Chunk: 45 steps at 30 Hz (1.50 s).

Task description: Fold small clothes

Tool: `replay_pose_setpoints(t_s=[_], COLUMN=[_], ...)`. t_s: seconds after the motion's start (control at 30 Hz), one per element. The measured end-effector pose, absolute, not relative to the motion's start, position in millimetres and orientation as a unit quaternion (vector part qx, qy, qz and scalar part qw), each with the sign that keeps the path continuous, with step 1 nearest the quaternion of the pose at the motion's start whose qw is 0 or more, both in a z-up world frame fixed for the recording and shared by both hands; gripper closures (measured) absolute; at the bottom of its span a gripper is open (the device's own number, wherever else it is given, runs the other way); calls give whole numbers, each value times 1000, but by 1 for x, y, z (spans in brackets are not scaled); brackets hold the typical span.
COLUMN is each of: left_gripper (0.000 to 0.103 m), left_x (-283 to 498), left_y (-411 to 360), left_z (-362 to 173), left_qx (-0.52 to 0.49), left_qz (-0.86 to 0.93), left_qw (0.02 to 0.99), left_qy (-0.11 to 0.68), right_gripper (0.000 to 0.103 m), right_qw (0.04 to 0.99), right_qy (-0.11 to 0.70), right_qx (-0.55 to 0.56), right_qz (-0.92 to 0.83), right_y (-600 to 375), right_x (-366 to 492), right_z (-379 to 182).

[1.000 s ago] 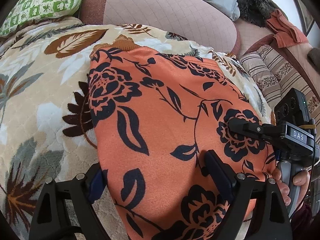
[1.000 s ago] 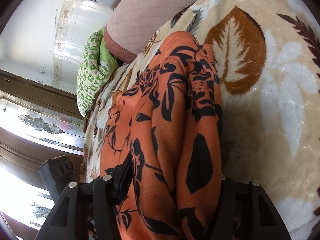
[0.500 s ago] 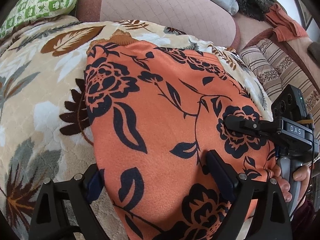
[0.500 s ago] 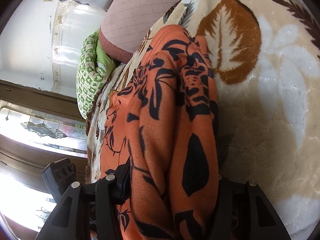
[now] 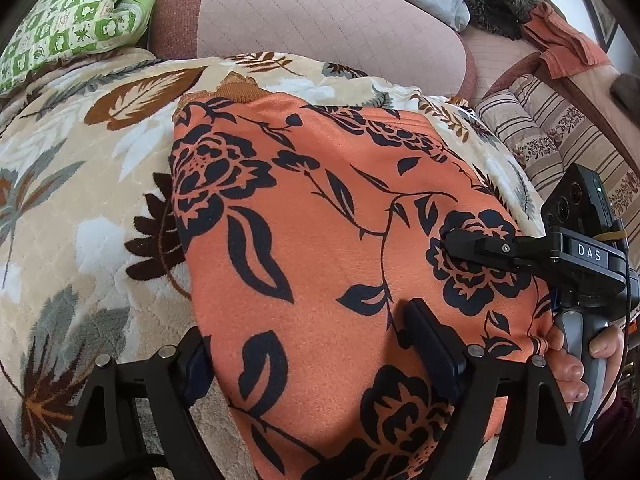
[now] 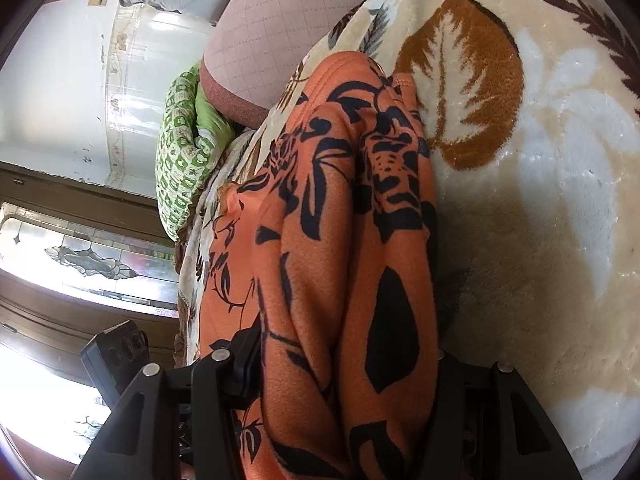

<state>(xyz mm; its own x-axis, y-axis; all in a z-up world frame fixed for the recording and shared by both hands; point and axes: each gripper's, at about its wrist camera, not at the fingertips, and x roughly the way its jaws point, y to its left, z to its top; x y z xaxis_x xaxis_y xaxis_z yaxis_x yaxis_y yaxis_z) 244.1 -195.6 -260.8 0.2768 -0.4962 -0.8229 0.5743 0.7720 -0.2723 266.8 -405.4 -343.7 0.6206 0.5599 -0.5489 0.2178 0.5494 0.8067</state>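
Orange floral garment (image 5: 320,264): fleece-like cloth with black flower and leaf print, lying folded on a leaf-patterned blanket (image 5: 80,208). A ribbed brown edge shows at its far end; its near end runs off the bottom of both views, so its full outline cannot be made out. In the right wrist view the cloth (image 6: 340,280) bunches into long lengthwise folds, and what lies under them is hidden.

Left gripper (image 5: 316,364): jaws wide and closing, garment between them. The left finger stands at the cloth's left border and is partly covered by it; the right finger lies on top of the cloth. Whether the pads press yet is not clear.

Right gripper (image 6: 340,364): jaws half apart, clamped on the bunched folds, cloth filling the gap; the right finger is mostly hidden behind fabric. In the left wrist view its top finger lies over the garment's right border, a person's hand (image 5: 576,360) on the handle, partly cut off.

Surroundings: bare blanket lies open to the left and beyond the garment. Pink quilted cushion (image 5: 320,28) bounds the far side; green patterned pillow (image 5: 72,16) far left; striped cushion (image 5: 560,132) close on the right.
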Motion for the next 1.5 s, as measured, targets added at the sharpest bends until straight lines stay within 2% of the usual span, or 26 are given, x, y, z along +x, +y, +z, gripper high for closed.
replay_pose_setpoints(t_s=[0.43, 0.97, 1.23, 1.4, 1.5], left_gripper=[25, 24, 21, 20, 20], left_x=[239, 241, 245, 252, 264], left_y=[-189, -193, -192, -187, -170], left_z=[-254, -257, -258, -257, -253], left_qx=[47, 49, 45, 30, -21], left_qz=[-334, -325, -324, -337, -350], left_qw=[803, 803, 798, 783, 772], left_qy=[491, 497, 505, 522, 530], right_gripper=[49, 49, 49, 49, 49], right_qw=[780, 775, 774, 771, 768], right_qy=[403, 411, 416, 421, 423], right_qx=[464, 465, 462, 464, 467], right_qz=[119, 121, 118, 114, 112], right_y=[-400, -396, -397, -400, -402], right_x=[263, 270, 270, 273, 274], right_z=[-328, -329, -332, -336, -339])
